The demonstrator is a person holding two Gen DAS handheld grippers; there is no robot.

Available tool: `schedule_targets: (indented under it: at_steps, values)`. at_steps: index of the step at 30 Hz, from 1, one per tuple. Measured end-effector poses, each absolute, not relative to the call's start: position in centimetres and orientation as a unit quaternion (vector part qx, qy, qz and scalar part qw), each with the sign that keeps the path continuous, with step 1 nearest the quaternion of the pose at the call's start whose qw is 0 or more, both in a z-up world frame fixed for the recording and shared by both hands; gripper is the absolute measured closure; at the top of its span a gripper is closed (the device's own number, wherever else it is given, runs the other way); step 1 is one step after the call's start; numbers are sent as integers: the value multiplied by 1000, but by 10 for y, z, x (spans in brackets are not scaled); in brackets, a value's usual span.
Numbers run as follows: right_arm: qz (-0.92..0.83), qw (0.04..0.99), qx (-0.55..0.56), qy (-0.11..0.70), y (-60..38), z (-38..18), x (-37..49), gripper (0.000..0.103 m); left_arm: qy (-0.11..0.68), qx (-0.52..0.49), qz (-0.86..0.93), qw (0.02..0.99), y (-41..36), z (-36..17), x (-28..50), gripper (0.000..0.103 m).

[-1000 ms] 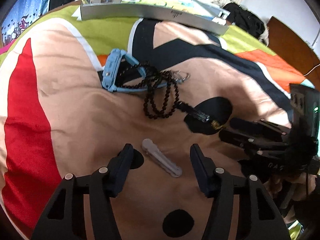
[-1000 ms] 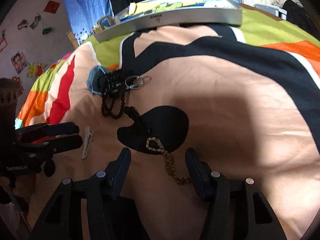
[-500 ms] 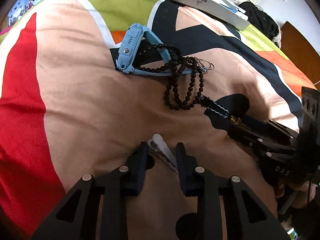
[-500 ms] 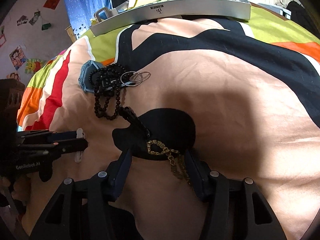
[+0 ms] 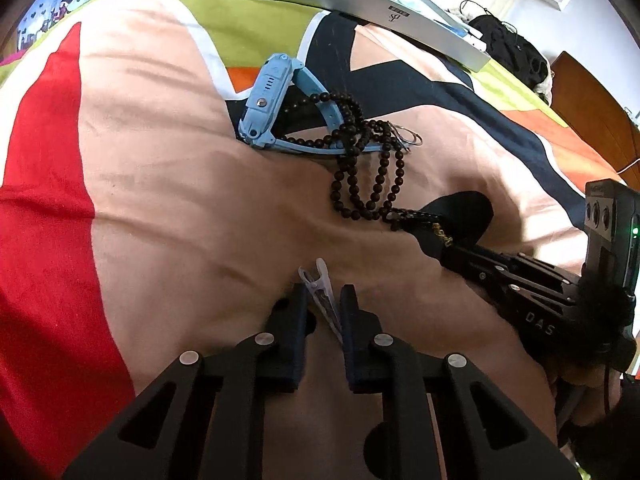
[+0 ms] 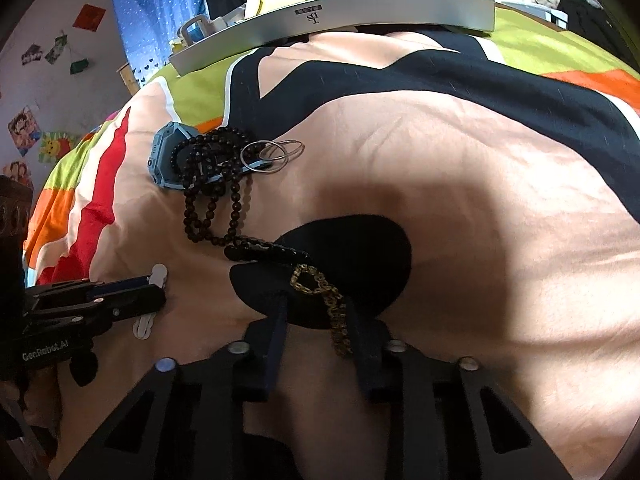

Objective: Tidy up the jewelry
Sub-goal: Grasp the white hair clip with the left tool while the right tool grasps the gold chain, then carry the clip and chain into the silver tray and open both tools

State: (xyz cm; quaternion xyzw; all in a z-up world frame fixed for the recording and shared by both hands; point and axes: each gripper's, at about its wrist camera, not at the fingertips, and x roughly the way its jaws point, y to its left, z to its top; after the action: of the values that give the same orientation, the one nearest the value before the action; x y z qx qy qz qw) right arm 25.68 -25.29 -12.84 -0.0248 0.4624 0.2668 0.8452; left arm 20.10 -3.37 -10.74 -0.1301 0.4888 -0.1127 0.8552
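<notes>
My left gripper [image 5: 323, 294] is shut on a white hair clip [image 5: 320, 286] lying on the bedspread; the clip also shows in the right wrist view [image 6: 158, 274]. My right gripper [image 6: 316, 304] has its jaws narrowed around a gold chain [image 6: 328, 304], which lies on a black patch of the cover. A black bead necklace [image 5: 368, 168] drapes over a blue watch [image 5: 268, 104], with silver hoop rings [image 6: 272, 154] beside them. A silver jewelry tray [image 6: 340, 10] sits at the far edge of the bed.
The bed has a soft, wrinkled, multicolored cover [image 5: 160, 184]. The tray holds several small items. A black bag [image 5: 508, 46] lies at the far right. A blue curtain and wall stickers are behind the bed.
Both grippers moved forward and down onto the bed. The left jaws closed on the hair clip. The right jaws narrowed around the gold chain.
</notes>
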Motion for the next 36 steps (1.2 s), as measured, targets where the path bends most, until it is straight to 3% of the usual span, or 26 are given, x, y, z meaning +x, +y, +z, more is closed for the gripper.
schedule_targets:
  at_steps: [1, 3, 8, 36]
  values:
    - [267, 845, -24, 463, -253, -129, 256, 91, 489, -132, -113, 855, -35, -107, 203, 92]
    - [268, 844, -21, 464, -254, -129, 255, 94, 488, -133, -114, 855, -34, -106, 203, 93]
    - [274, 845, -16, 459, -252, -127, 247, 94, 479, -121, -116, 861, -43, -98, 202, 98]
    - [326, 808, 213, 442, -282, -99, 229, 95, 456, -139, -145, 867, -48, -65, 200, 98]
